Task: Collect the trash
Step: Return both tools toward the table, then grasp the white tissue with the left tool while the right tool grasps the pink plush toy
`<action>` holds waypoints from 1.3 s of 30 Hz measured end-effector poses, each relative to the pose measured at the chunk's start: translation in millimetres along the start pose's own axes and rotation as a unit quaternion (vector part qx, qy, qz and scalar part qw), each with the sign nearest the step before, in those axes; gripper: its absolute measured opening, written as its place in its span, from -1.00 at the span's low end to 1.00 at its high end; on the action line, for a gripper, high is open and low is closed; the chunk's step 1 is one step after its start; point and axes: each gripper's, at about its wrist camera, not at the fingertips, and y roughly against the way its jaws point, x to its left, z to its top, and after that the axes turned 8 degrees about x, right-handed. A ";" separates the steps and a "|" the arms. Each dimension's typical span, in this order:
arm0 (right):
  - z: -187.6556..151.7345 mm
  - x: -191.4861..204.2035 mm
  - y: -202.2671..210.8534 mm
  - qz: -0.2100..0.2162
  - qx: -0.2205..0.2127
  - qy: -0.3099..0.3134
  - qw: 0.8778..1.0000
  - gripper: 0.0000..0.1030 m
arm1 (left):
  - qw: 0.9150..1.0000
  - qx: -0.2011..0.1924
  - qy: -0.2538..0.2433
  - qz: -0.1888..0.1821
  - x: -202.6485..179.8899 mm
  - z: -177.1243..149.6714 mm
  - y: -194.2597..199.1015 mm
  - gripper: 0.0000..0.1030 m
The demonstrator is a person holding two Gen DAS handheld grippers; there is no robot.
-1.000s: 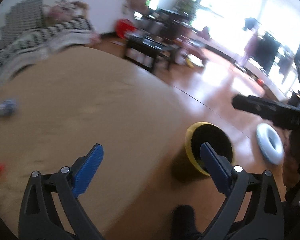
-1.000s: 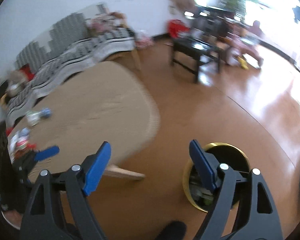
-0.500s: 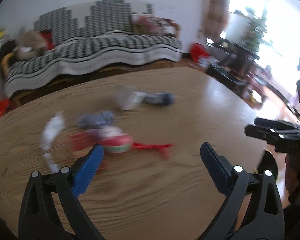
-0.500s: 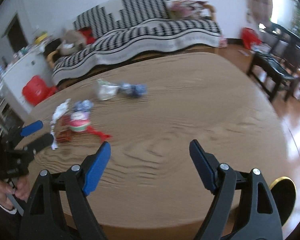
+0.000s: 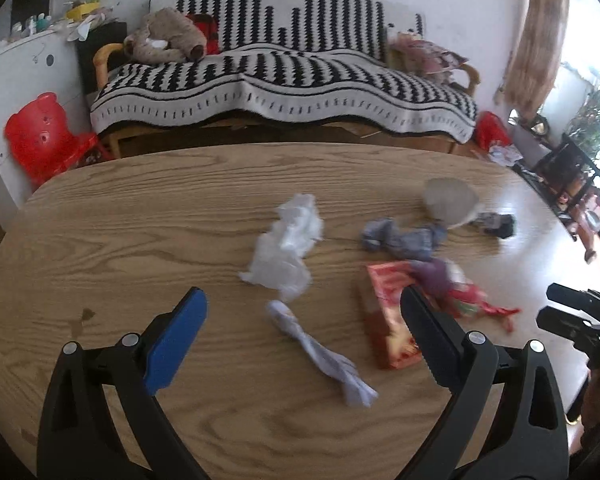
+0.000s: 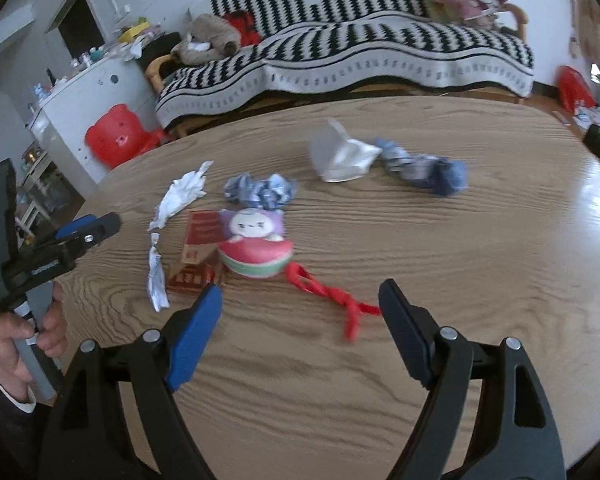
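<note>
Trash lies on the wooden table [image 5: 100,240]: a crumpled white tissue [image 5: 288,248], a twisted white paper strip [image 5: 324,356], a red packet [image 5: 388,320], a blue crumpled wrapper [image 5: 400,236] and a clear plastic cup [image 5: 448,200]. The right wrist view shows a watermelon-shaped toy pouch [image 6: 256,248] with a red string [image 6: 332,292], the red packet [image 6: 200,240], the tissue [image 6: 184,192], blue wrappers [image 6: 424,168] and the cup [image 6: 340,156]. My left gripper [image 5: 300,340] is open above the paper strip. My right gripper [image 6: 300,328] is open in front of the pouch, near the string.
A striped sofa [image 5: 280,76] with a plush bear [image 5: 164,36] stands behind the table. A red bear-shaped stool [image 5: 40,136] and a white cabinet [image 5: 16,92] are at the left. The left gripper also shows in the right wrist view [image 6: 80,232], at the table's left edge.
Both cameras swung from the floor and the yellow bin up onto the table and closer to the trash. Both grippers stayed open and empty.
</note>
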 end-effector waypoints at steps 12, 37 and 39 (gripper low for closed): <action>40.3 24.2 -73.0 0.044 0.024 0.005 0.999 0.52 | 0.999 0.033 0.019 -0.017 15.5 28.2 -69.1 0.83; 49.7 38.2 -74.5 0.052 0.013 0.036 0.998 -0.04 | 0.999 0.041 0.004 -0.004 0.9 39.1 -81.2 -0.67; 48.3 37.3 -63.5 0.053 0.003 0.034 0.998 -0.04 | 0.999 0.034 0.004 -0.006 -1.1 39.2 -73.6 -0.68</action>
